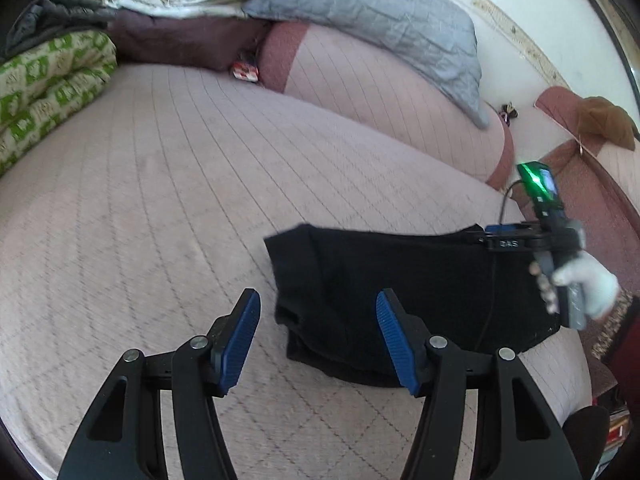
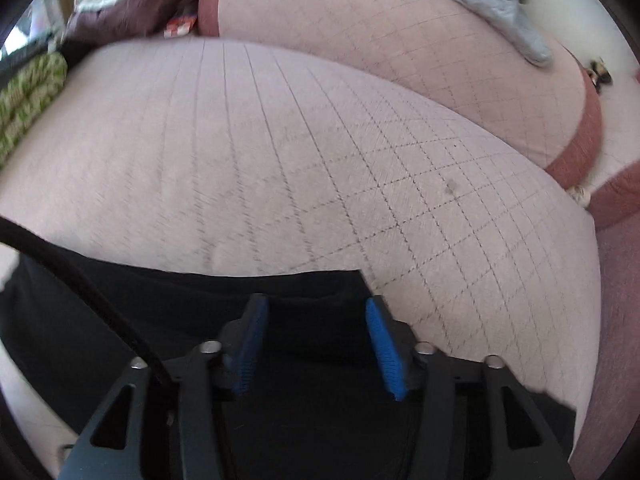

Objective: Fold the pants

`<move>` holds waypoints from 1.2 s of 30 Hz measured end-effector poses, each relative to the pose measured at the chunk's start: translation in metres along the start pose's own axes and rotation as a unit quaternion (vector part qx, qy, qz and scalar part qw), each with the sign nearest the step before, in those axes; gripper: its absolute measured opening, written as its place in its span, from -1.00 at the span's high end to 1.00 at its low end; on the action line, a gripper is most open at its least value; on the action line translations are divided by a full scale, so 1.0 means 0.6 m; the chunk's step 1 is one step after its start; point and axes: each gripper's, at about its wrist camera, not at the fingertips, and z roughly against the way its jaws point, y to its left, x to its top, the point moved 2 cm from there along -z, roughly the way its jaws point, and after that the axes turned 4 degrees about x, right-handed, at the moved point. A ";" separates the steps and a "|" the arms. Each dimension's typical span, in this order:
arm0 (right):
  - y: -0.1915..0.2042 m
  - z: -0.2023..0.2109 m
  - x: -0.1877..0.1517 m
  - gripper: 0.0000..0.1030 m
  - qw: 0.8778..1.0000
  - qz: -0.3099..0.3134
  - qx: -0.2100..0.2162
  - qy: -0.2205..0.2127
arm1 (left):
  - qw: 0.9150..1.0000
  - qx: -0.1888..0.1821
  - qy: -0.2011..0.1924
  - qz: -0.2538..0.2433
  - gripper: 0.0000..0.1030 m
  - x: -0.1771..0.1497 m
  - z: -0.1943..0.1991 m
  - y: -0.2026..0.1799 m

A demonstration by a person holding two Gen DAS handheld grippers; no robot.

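While the black fabric pants (image 1: 400, 300) lie as a compact folded bundle near the front edge of the pink quilted bed cover (image 1: 180, 200), both claws are seen spread and empty. The left gripper (image 1: 318, 336) is held just beside the bundle's left end; the right gripper (image 2: 316, 344) is poised above its far edge. Folding is judged largely complete, with perhaps 1 fold or smoothing left.

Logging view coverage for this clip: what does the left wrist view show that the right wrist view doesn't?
Only the left wrist view shows the whole folded black pants, the gloved right hand holding its device, and a brown cloth. Only the right wrist view shows the right gripper open over the pants' edge. Both show the pink quilted mattress, grey pillow and green patterned bedding.
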 end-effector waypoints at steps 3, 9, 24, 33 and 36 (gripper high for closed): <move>-0.023 -0.018 -0.009 -0.21 1.000 -0.004 0.028 -0.004 | 1.000 0.010 0.006 -0.010 -0.16 -0.005 -0.010 -0.007; -0.056 0.000 0.013 0.82 0.997 -0.043 0.054 -0.021 | 0.999 0.014 0.017 -0.028 -0.16 -0.011 -0.029 -0.021; -0.089 0.020 0.062 0.81 0.993 -0.106 -0.019 -0.056 | 0.999 0.012 0.022 -0.025 -0.16 -0.014 -0.032 -0.015; -0.092 0.099 -0.150 0.37 0.983 -0.164 -0.003 -0.079 | 0.999 -0.014 0.034 0.031 -0.17 -0.010 -0.025 0.018; -0.175 0.116 -0.217 0.36 0.963 -0.250 -0.003 -0.099 | 0.998 -0.016 0.039 0.050 -0.17 -0.012 -0.025 0.028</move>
